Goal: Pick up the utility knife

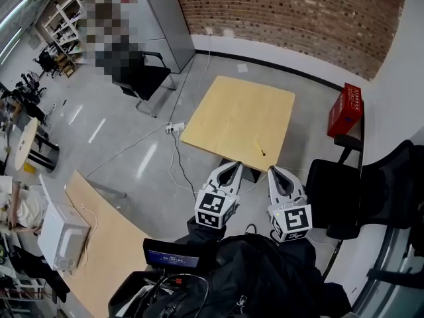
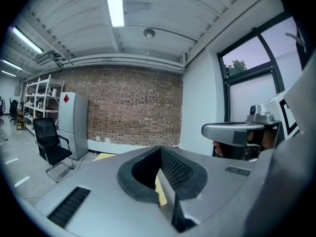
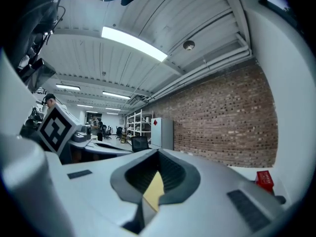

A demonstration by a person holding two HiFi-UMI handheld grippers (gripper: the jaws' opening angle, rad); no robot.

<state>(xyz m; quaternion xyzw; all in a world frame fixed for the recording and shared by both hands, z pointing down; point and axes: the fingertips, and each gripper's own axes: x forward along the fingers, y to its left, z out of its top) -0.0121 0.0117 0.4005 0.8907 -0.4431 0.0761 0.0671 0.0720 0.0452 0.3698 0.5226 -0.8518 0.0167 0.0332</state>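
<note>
The utility knife point(image 1: 263, 152) shows only in the head view, as a small dark thing near the front right edge of the square light-wood table point(image 1: 238, 114). My left gripper point(image 1: 234, 166) and right gripper point(image 1: 272, 171) hover side by side just short of that edge, both shut with nothing in them. The knife lies a little beyond and between their tips. In the left gripper view the left gripper point(image 2: 160, 149) points at the brick wall, and a sliver of table point(image 2: 161, 194) shows through the jaws. The right gripper view has the right gripper point(image 3: 158, 152) framing the table point(image 3: 154, 189) the same way.
A red crate point(image 1: 346, 109) stands on the floor right of the table, with black chairs point(image 1: 338, 191) nearer me on that side. A power strip point(image 1: 175, 127) and cables lie left of the table. Farther left stand an office chair point(image 1: 142, 78) and a grey cabinet point(image 1: 162, 18).
</note>
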